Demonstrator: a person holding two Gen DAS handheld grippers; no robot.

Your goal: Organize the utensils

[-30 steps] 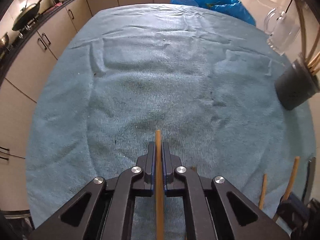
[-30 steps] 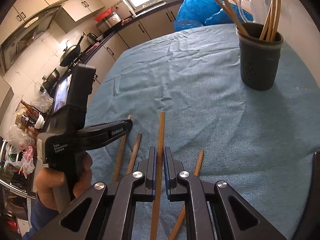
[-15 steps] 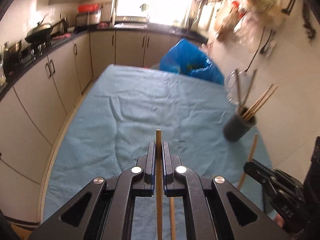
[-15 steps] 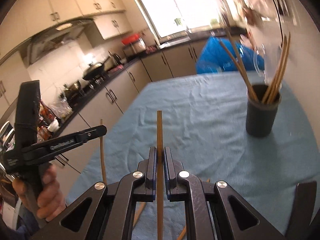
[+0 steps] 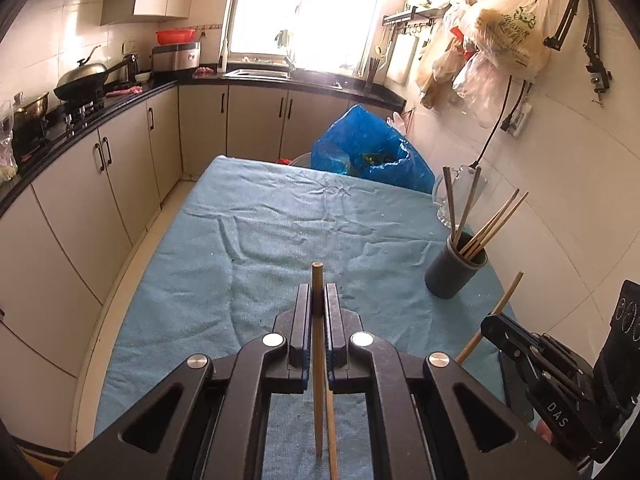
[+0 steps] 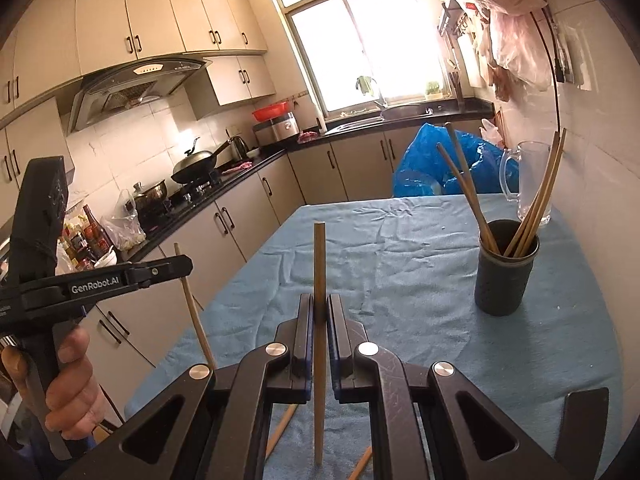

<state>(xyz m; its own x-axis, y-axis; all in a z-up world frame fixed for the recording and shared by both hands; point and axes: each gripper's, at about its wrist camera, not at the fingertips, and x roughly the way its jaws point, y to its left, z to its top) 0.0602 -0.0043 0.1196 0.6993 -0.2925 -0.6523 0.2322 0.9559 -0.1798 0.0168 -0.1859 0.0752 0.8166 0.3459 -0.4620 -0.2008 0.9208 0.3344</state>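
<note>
Left gripper [image 5: 318, 300]: jaws closed to narrow gap, clamping thin wooden stick [image 5: 318, 360] between pads, stick upright along finger line, tip past fingertips. Raised above table, near its front edge. Seen from right wrist: bare hand [image 6: 68, 384] wrapped around its handle, fingers curled.

Right gripper [image 6: 319, 312]: jaws likewise pinched on second stick [image 6: 319, 320], stick upright. Held level, toward table's front right corner.

Black left gripper [image 6: 176, 266] marked "GenRobot.AI", silver screws, bare-skinned left hand [image 6: 72, 384].
</note>
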